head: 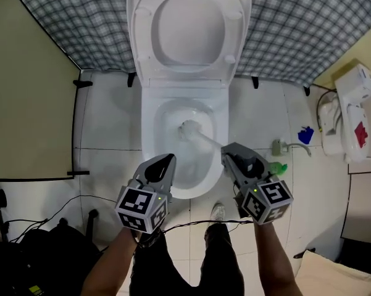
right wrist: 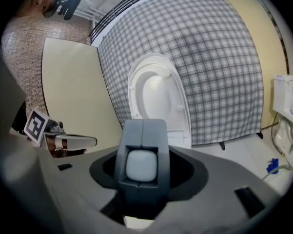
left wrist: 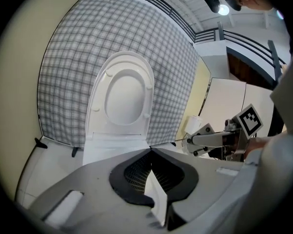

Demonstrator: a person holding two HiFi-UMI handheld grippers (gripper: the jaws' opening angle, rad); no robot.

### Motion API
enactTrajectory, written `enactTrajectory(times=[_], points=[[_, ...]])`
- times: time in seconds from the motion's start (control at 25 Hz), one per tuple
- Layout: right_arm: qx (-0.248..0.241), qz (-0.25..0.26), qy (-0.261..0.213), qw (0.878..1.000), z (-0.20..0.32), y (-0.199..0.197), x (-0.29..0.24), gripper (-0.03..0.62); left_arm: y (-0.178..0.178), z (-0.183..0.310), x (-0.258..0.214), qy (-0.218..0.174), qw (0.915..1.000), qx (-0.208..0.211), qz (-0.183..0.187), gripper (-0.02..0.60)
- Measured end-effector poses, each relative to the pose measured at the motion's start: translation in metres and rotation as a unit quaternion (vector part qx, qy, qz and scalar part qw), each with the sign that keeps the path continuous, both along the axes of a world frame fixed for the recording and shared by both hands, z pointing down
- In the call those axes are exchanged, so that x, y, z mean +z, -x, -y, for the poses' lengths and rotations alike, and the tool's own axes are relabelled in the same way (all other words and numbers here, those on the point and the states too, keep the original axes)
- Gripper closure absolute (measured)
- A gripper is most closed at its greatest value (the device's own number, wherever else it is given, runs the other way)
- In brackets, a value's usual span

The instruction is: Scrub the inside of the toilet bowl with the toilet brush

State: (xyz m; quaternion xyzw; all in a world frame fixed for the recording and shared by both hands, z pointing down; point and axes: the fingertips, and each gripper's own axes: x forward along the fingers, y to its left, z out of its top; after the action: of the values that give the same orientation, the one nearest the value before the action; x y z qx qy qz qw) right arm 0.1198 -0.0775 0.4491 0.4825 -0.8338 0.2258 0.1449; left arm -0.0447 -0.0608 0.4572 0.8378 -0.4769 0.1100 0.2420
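Observation:
The white toilet bowl (head: 149, 134) stands with its seat and lid (head: 188, 26) raised against the plaid wall. Inside the bowl is the white toilet brush head (head: 189, 129); its handle (head: 208, 142) slants down-right into my right gripper (head: 227, 155), which is shut on it. In the right gripper view the handle's grey and white end (right wrist: 141, 165) sits between the jaws. My left gripper (head: 168, 159) hovers over the bowl's front left rim, shut and empty, with its tips meeting (left wrist: 151, 152). The lid (left wrist: 122, 94) rises beyond it.
A plaid backdrop (head: 308, 23) hangs behind the toilet and a beige panel (head: 25, 103) stands at the left. A white fixture (head: 352, 113), a blue item (head: 305, 134) and a green item (head: 278, 167) lie on the right. A black cable (head: 191, 224) crosses the tiles by my shoe (head: 217, 213).

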Motion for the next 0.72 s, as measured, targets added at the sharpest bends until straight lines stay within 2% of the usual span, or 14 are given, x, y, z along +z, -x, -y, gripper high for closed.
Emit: enactTrajectory(times=[0.16,0.48,0.72], points=[[-0.001,-0.019,0.009,1.000,0.008,0.017,0.028,0.372,0.011,-0.003,0.015,0.013,0.9999,-0.009,-0.001,0.572],[0.029,-0.041,0.028,0.998,0.037,0.033,0.077,0.372,0.028,0.004,0.034,0.027,0.9996,-0.011,0.001,0.572],[0.054,-0.074,0.022,0.996,0.065,0.036,0.101,0.372,0.031,0.016,0.051,0.036,0.9993,-0.005,0.001,0.572]])
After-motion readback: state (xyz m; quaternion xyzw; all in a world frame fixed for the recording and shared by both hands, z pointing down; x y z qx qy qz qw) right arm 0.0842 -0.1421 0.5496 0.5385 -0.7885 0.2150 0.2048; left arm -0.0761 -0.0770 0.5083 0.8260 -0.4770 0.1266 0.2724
